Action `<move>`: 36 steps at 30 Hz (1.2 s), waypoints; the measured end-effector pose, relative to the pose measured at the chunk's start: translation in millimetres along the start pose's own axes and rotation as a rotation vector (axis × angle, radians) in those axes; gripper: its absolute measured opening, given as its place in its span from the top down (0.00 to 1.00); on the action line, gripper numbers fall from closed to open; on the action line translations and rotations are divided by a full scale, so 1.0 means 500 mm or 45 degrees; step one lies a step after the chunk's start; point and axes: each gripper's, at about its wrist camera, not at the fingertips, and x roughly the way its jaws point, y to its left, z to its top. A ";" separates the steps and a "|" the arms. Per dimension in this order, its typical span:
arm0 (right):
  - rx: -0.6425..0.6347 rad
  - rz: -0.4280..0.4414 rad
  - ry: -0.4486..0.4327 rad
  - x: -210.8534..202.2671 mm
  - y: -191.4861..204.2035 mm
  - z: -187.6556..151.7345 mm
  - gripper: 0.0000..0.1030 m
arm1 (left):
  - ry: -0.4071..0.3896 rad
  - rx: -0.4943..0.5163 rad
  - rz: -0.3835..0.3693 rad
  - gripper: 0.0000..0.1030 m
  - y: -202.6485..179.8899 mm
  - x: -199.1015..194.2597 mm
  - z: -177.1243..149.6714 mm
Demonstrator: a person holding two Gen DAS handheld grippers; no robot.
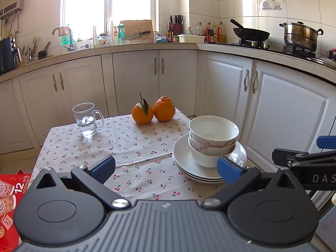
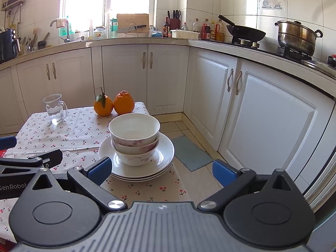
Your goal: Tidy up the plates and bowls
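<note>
Three white bowls (image 1: 213, 137) with pink flower patterns are nested upright on a stack of white plates (image 1: 184, 161) at the table's right edge. They also show in the right wrist view, bowls (image 2: 134, 135) on plates (image 2: 166, 151). My left gripper (image 1: 166, 166) is open and empty, just in front and left of the stack. My right gripper (image 2: 160, 171) is open and empty, in front of the stack, its right finger over the floor.
A glass mug (image 1: 87, 118) with water and two oranges (image 1: 153, 110) stand at the far side of the cherry-print tablecloth (image 1: 130, 145). A red box (image 1: 11, 191) lies left. White cabinets (image 2: 262, 113) and a blue floor mat (image 2: 190, 152) are to the right.
</note>
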 end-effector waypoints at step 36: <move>-0.015 -0.012 -0.015 0.000 0.010 0.000 0.00 | -0.009 -0.018 0.051 0.01 -0.004 -0.002 0.000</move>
